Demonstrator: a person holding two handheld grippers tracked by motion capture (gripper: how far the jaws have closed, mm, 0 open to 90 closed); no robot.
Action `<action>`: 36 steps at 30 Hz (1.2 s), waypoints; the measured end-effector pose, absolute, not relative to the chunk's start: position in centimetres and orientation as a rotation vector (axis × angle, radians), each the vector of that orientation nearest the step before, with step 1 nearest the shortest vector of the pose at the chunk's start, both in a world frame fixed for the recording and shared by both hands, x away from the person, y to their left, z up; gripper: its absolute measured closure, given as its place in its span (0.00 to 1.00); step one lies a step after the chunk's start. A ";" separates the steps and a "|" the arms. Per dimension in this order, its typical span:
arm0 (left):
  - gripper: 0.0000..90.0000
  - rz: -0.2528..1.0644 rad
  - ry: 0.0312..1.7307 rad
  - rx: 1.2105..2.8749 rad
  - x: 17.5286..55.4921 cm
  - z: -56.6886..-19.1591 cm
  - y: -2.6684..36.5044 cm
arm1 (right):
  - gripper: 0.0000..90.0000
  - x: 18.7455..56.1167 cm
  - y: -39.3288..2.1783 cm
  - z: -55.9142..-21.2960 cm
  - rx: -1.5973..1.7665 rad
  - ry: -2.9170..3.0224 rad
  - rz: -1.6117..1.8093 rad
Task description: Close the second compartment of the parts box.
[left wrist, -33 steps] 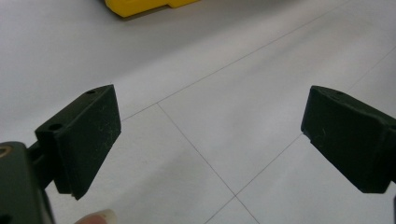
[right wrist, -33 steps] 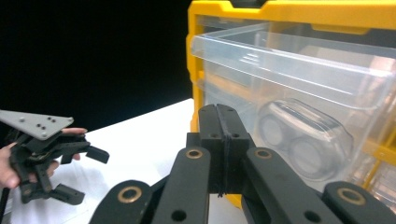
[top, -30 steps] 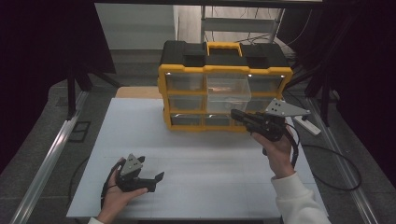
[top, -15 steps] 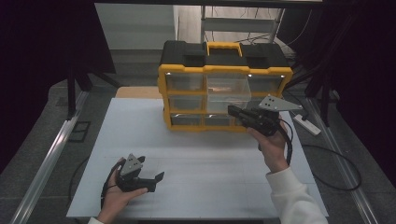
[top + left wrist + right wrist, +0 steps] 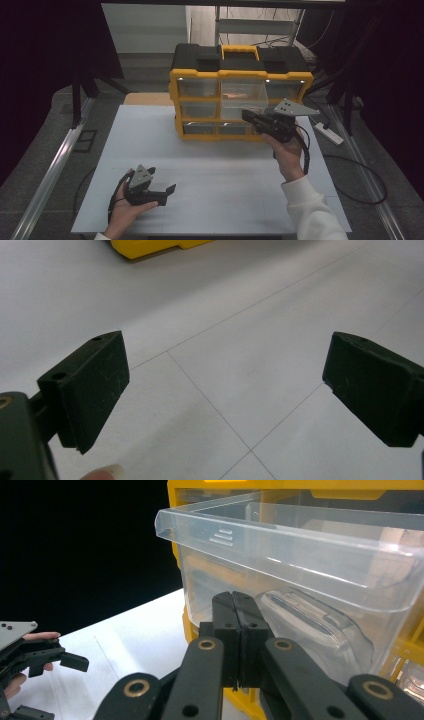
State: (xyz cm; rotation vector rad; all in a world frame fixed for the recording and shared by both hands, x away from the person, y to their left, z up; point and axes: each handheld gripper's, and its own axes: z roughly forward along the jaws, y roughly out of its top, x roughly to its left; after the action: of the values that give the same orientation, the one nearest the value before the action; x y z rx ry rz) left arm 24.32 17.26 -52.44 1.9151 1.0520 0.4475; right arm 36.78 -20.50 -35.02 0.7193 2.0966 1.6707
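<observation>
A clear plastic drawer (image 5: 310, 555) is seen pulled out of the yellow and black organizer cabinet (image 5: 240, 80), which stands in the upper middle of the high view, at the far part of the white table (image 5: 210, 165). In the right gripper view the drawer takes the upper right of the frame, its rounded front lip reaching towards the upper left. The right gripper (image 5: 240, 615) is held just before the drawer's front wall, below the lip; its jaws are pressed together with nothing between them, and whether the tips touch the plastic cannot be told. In the high view this gripper is found right of centre, before the cabinet's lower rows.

The left gripper (image 5: 167, 192) is kept in the lower left of the high view, near the table's front edge and well apart from the cabinet. Its jaws are spread wide over bare table, and wide free table surface is left between the two hands.
</observation>
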 end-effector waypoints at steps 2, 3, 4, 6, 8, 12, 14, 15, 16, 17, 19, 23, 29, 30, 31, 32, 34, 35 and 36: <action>0.06 0.447 1.053 1.915 24.3 -52.4 17.3 | 0.99 36.9 -20.5 -35.0 0.718 2.098 1.663; 0.06 0.448 1.052 1.915 24.3 -52.4 17.3 | 0.99 36.9 -20.5 -35.0 0.718 2.098 1.663; 0.06 0.448 1.052 1.915 24.3 -52.4 17.3 | 0.99 37.0 -20.4 -35.0 0.720 2.094 1.665; 0.06 0.447 1.052 1.915 24.3 -52.4 17.3 | 0.99 37.0 -20.3 -35.0 0.725 2.087 1.672; 0.06 0.447 1.052 1.915 24.3 -52.4 17.3 | 0.99 37.1 -20.3 -35.0 0.733 2.084 1.666; 0.06 0.448 1.053 1.914 24.3 -52.4 17.3 | 0.99 37.4 -20.2 -35.0 0.752 2.070 1.660; 0.06 0.448 1.052 1.915 24.3 -52.4 17.3 | 0.99 37.5 -20.1 -34.9 0.760 2.064 1.657; 0.06 0.449 1.052 1.915 24.3 -52.4 17.3 | 0.99 37.6 -20.1 -34.9 0.761 2.066 1.652; 0.06 0.448 1.052 1.915 24.3 -52.4 17.3 | 0.99 37.7 -20.0 -34.9 0.766 2.060 1.659; 0.06 0.449 1.053 1.915 24.3 -52.4 17.3 | 0.99 37.8 -20.0 -34.8 0.763 2.058 1.656; 0.06 0.448 1.053 1.914 24.3 -52.4 17.3 | 0.99 37.9 -20.0 -34.7 0.764 2.061 1.649; 0.06 0.448 1.051 1.916 24.3 -52.4 17.3 | 0.99 38.1 -19.9 -34.6 0.776 2.051 1.647; 0.06 0.445 1.051 1.916 24.3 -52.4 17.3 | 0.99 38.5 -19.8 -34.5 0.789 2.046 1.640; 0.06 0.445 1.051 1.917 24.3 -52.4 17.3 | 0.99 38.6 -19.8 -34.5 0.789 2.045 1.636; 0.06 0.444 1.051 1.917 24.3 -52.4 17.3 | 0.99 38.7 -19.7 -34.5 0.793 2.036 1.640; 0.06 0.446 1.050 1.917 24.3 -52.4 17.3 | 0.99 38.8 -19.7 -34.4 0.797 2.043 1.632; 0.06 0.447 1.050 1.918 24.3 -52.4 17.3 | 0.99 39.0 -19.7 -34.3 0.803 2.033 1.632; 0.06 0.447 1.050 1.918 24.3 -52.4 17.3 | 0.99 39.1 -19.7 -34.2 0.804 2.034 1.628; 0.06 0.447 1.050 1.917 24.3 -52.4 17.3 | 0.99 39.2 -19.6 -34.2 0.808 2.030 1.628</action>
State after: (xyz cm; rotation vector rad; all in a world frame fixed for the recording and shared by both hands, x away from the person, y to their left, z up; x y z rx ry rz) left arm 24.32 17.33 -52.42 1.9174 1.0501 0.4474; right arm 39.18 -19.64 -34.22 0.8082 2.0305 1.6275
